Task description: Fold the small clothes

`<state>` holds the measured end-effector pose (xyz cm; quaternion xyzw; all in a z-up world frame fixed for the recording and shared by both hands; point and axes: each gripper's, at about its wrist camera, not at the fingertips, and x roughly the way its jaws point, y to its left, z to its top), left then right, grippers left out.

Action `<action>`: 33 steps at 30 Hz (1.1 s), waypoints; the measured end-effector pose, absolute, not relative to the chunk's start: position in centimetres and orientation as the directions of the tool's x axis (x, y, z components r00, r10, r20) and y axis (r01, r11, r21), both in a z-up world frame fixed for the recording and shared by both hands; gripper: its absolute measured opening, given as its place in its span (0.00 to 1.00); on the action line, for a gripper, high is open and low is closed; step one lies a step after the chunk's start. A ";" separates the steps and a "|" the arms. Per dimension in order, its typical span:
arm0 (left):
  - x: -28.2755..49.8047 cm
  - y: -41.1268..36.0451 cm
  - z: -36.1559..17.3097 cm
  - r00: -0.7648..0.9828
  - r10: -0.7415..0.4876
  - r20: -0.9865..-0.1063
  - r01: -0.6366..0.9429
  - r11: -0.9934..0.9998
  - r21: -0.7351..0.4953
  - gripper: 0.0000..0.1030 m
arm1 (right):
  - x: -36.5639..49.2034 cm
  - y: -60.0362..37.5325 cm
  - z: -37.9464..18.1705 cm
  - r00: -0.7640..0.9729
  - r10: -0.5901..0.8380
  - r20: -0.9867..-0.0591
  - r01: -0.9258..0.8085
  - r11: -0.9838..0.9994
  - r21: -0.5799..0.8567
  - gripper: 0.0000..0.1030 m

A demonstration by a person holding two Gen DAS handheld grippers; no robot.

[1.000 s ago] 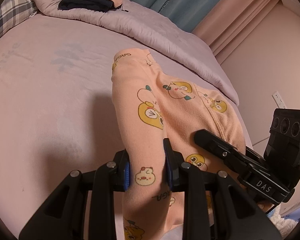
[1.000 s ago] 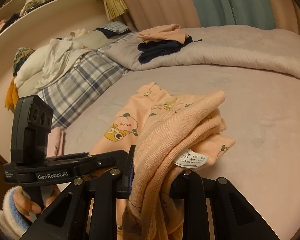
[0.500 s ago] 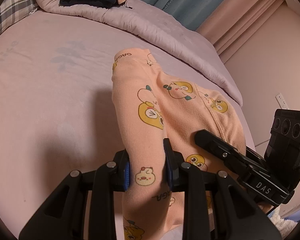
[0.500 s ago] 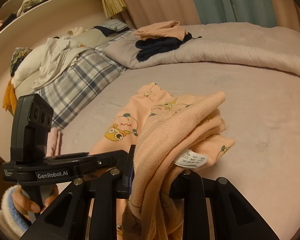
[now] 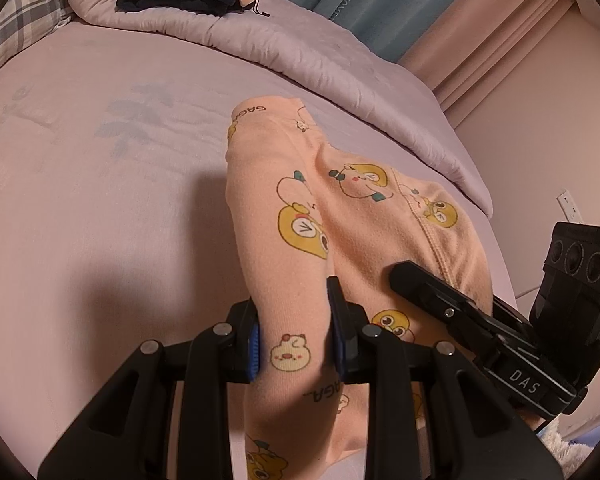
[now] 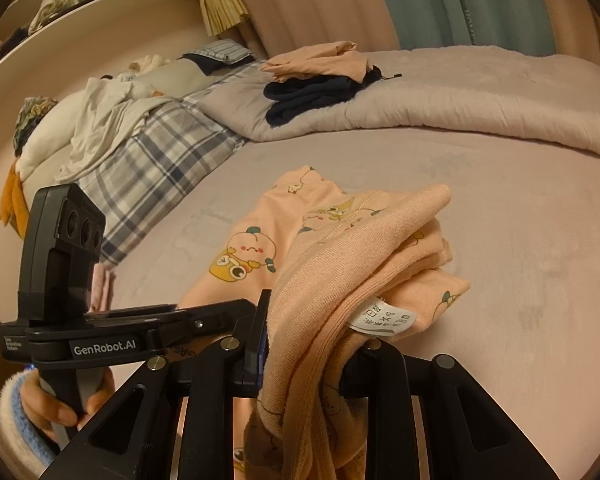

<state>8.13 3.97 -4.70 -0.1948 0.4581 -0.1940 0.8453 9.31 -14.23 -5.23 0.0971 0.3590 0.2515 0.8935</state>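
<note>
A small peach garment point(image 5: 300, 216) printed with yellow cartoon animals lies stretched across the pink bed sheet point(image 5: 100, 200), its far end resting on the bed. My left gripper point(image 5: 294, 340) is shut on a narrow strip of it, blue pads pressing both sides. In the right wrist view the same peach garment point(image 6: 340, 240) bunches in thick folds, a white care label point(image 6: 382, 318) hanging out. My right gripper point(image 6: 312, 344) is shut on that bunched edge. The right gripper's body point(image 5: 480, 332) shows in the left wrist view, over the garment's right side.
A folded lilac duvet point(image 5: 300, 44) runs along the far side, with a dark garment point(image 6: 312, 96) and a peach one point(image 6: 320, 58) stacked on it. A plaid pillow point(image 6: 152, 160) and loose white clothes point(image 6: 100, 120) lie at the left. A hand point(image 6: 64, 400) holds the left gripper.
The view of the bed has slid a little in both cameras. Both grips on the peach garment look the same.
</note>
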 end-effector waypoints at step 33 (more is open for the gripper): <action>12.7 4.0 -7.3 0.463 -0.486 -0.741 0.109 0.861 -0.497 0.26 | 13.3 -13.5 -7.3 0.614 0.478 -0.628 -0.339 0.878 0.338 0.26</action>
